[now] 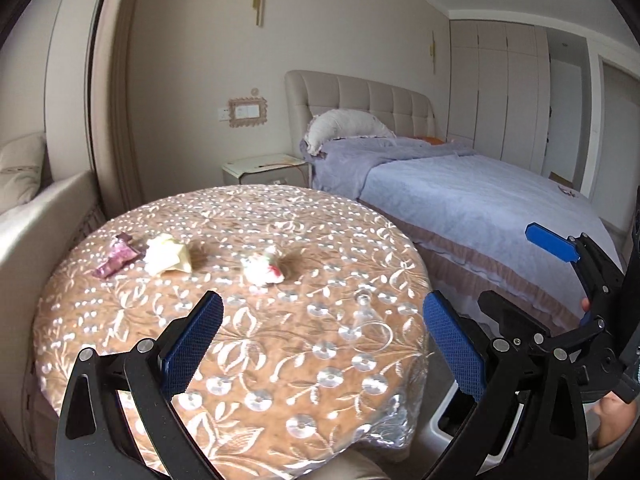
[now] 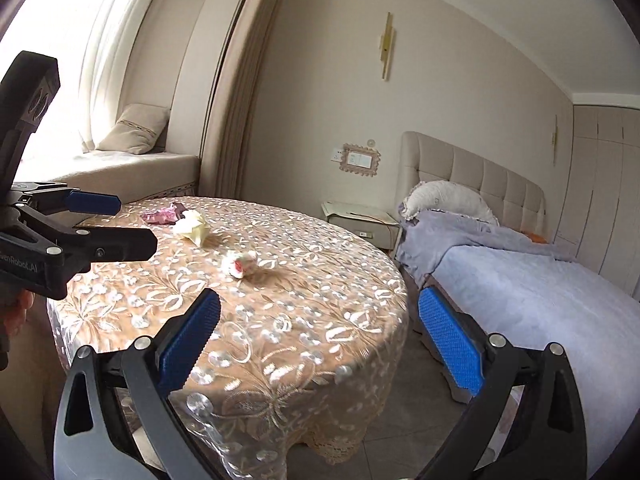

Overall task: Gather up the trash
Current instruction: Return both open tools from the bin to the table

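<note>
Three trash pieces are seen on the round cloth-covered surface, toward its far left part: a purple wrapper, a crumpled cream paper just beside it, and a white wad with red marks set apart nearer the centre. No bin is in view.

Left gripper: jaws spread wide, nothing held, poised over the near half of the surface. Right gripper: jaws spread too, empty, off the surface's near right edge.

Handling, as judged: all three are light, soft and crushable, not fragile; slip is unlikely against the textured pads. The wads are best pinched across the bulk.

The wrapper is elongated, its long axis running from near-left to far-right in the left view; it should be taken across the short axis at mid-length. No clear axis is shown by the two wads.
</note>
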